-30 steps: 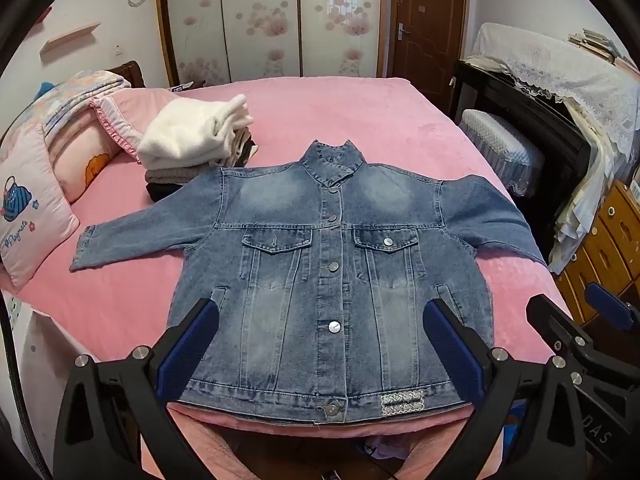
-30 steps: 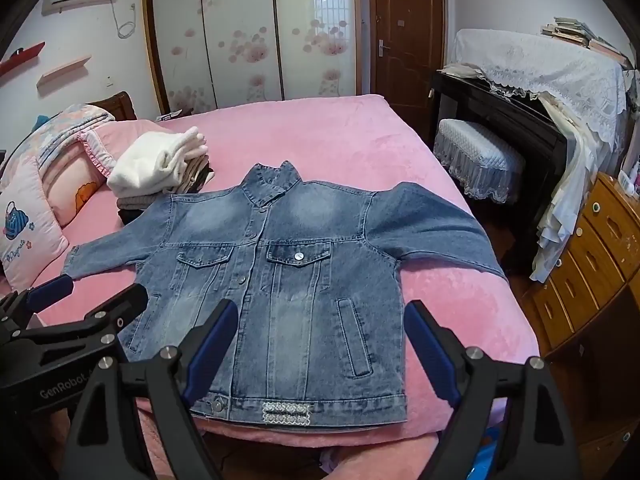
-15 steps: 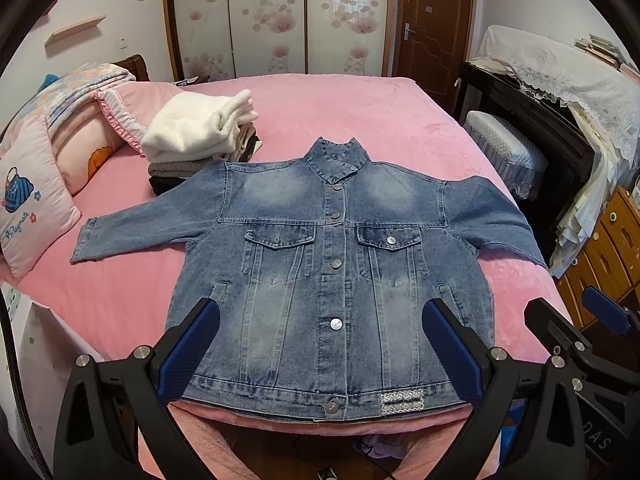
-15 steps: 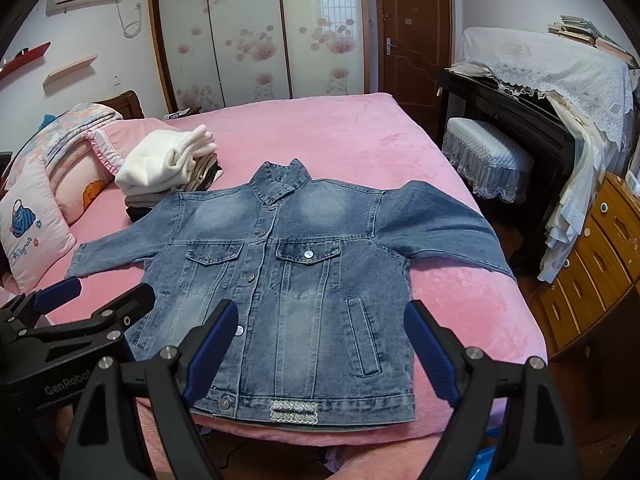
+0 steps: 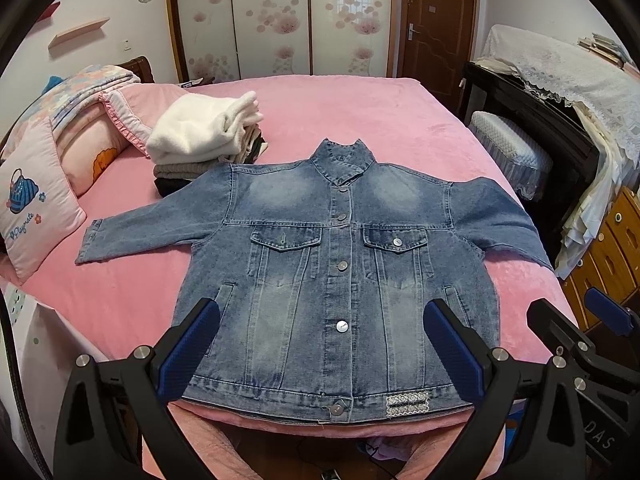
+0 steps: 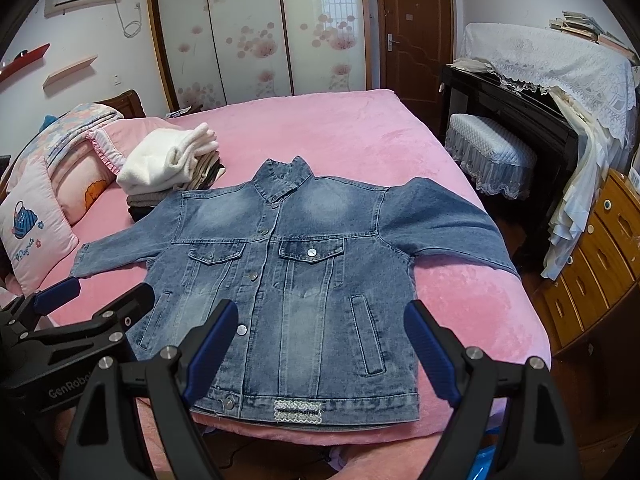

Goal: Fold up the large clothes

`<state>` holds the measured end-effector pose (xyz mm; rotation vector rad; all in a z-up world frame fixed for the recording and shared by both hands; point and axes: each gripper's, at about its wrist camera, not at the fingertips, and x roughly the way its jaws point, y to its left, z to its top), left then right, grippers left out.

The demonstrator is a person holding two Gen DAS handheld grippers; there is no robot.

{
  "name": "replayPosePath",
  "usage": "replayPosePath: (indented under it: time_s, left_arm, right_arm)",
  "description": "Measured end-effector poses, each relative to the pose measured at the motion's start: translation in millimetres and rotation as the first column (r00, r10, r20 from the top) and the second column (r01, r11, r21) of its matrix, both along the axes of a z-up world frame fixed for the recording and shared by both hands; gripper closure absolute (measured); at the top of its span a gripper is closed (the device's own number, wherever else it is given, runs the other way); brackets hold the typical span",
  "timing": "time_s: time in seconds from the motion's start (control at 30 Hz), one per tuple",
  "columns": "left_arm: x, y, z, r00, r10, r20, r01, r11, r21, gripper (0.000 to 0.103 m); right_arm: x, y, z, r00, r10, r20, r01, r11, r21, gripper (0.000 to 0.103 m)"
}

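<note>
A faded blue denim jacket with metal buttons (image 5: 340, 280) lies front-up and buttoned on the pink plush bed (image 5: 360, 112), its hem along the near edge of the bed and its collar pointing toward the far edge. Both sleeves are spread outward: one reaches toward the left edge of the bed near the pink embroidered pillow (image 5: 32, 216), the other drapes toward the right edge, and its cuff seems to hang just over it. A stack of folded clothes topped by a white fleecy garment (image 5: 200, 128) sits past the jacket's left shoulder, just beside it, toward the far left corner.

The left claw (image 5: 318, 352) hovers above the hem with its blue-padded fingers (image 5: 188, 352) spread wide and nothing between them. The right claw (image 6: 318, 350) hangs likewise over the hem, a little further to the right, wide open and empty. Neither touches the denim.

As I judge it, the jacket is laid out flat and no fold has yet been made, so the folding is only at its start. The next move most likely calls for each claw to drop to a sleeve or a side seam, pinch the thick denim firmly and bring that part across the chest. The denim looks stiff and heavy, so a shallow pinch may slip, and the sleeve at the right edge may drag as it is lifted.
</note>
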<state>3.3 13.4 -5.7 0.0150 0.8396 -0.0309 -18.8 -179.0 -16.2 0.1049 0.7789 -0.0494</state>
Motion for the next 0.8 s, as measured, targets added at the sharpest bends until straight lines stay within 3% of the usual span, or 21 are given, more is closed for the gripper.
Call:
replayPosePath:
  time_s: [0.27, 0.8]
  left_arm:
    - [0.5, -1.1, -4.1, 1.000, 0.008, -0.013, -0.008, 0.999, 0.034, 0.002]
    - [1.3, -0.1, -7.6, 1.000, 0.007, -0.023, -0.006, 1.000, 0.027, 0.002]
  right_arm:
    - [2.1, 1.5, -1.4, 1.000, 0.002, -0.008, -0.002, 1.000, 0.007, 0.017]
    - [2.7, 3.4, -3.1, 1.000, 0.000, -0.015, 0.001, 1.000, 0.013, 0.017]
